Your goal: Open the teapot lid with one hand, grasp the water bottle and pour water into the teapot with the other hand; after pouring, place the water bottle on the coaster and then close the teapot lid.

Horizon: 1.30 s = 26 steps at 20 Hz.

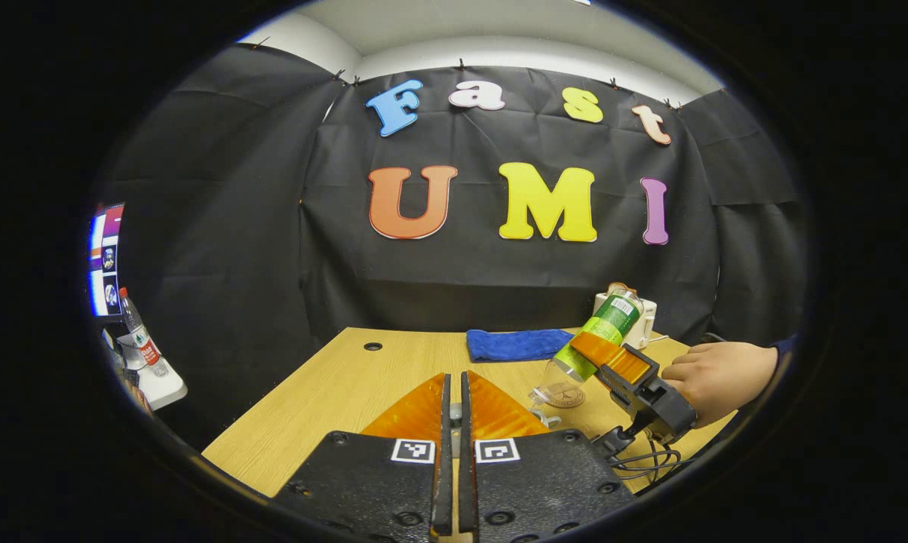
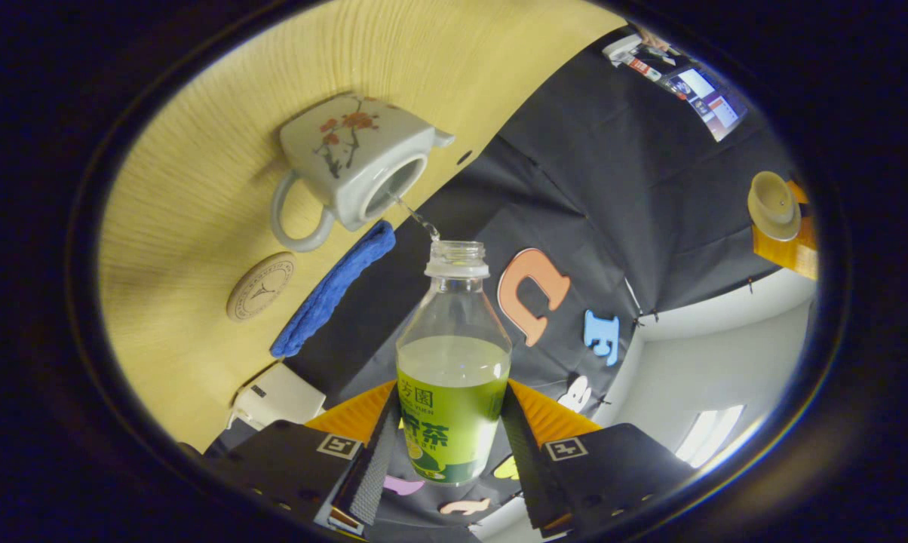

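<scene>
In the right gripper view, my right gripper (image 2: 451,403) is shut on a clear water bottle (image 2: 454,354) with a green label and no cap. The bottle is tipped toward the white flower-painted teapot (image 2: 348,162), and a thin stream of water (image 2: 418,219) runs from its mouth into the pot's open top. A round coaster (image 2: 260,286) lies beside the pot's handle. Far to the right, the teapot lid (image 2: 772,200) is held up off the pot in my left gripper. In the left gripper view, my left gripper (image 1: 455,381) has its fingers nearly together. Ahead of it, the right gripper (image 1: 612,363) tilts the bottle (image 1: 601,332) neck-down over the coaster (image 1: 567,397).
A folded blue cloth (image 1: 510,345) lies at the back of the wooden table (image 1: 348,392), with a white box (image 1: 650,311) to its right. A hand (image 1: 718,377) holds the right gripper. Off the table's left edge, another bottle (image 1: 141,335) stands on a white shelf near a screen.
</scene>
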{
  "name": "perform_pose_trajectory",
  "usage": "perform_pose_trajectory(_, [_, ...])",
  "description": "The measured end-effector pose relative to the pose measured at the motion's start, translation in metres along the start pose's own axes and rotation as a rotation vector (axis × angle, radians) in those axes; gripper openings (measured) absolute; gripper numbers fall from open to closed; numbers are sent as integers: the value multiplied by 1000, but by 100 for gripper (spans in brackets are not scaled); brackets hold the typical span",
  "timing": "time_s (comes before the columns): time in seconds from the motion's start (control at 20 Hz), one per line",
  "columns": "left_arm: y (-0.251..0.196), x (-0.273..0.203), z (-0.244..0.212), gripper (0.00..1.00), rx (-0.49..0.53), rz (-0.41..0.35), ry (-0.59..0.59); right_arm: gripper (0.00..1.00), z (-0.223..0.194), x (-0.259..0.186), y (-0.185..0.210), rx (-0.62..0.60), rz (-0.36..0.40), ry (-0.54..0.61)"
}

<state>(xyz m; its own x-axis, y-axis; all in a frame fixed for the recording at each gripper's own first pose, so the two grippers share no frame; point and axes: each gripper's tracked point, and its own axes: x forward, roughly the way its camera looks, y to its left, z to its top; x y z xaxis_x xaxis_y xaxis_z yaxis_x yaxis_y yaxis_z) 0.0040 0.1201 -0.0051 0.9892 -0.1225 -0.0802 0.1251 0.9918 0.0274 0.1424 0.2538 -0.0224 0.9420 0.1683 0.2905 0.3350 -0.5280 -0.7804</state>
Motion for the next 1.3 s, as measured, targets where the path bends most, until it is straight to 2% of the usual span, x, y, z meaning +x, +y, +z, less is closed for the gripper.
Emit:
perform_pose_trajectory(0.3, [0, 2, -2, 6, 21, 6, 6, 73, 5, 0, -14, -31, -45, -5])
perform_pose_trajectory(0.45, [6, 2, 1, 5, 6, 34, -5, 75, 1, 1, -18, -67, -68, 7])
perform_pose_trajectory(1.0, [2, 2, -2, 6, 14, 25, 9, 73, 0, 1, -24, -80, -99, 13])
perform_pose_trajectory(1.15, [3, 4, -3, 6, 19, 26, 8, 73, 0, 2, -23, -56, -115, 13])
perform_pose_trajectory(1.3, [5, 5, -4, 5, 11, 39, 13, 75, -4, 1, -17, 48, -111, 21])
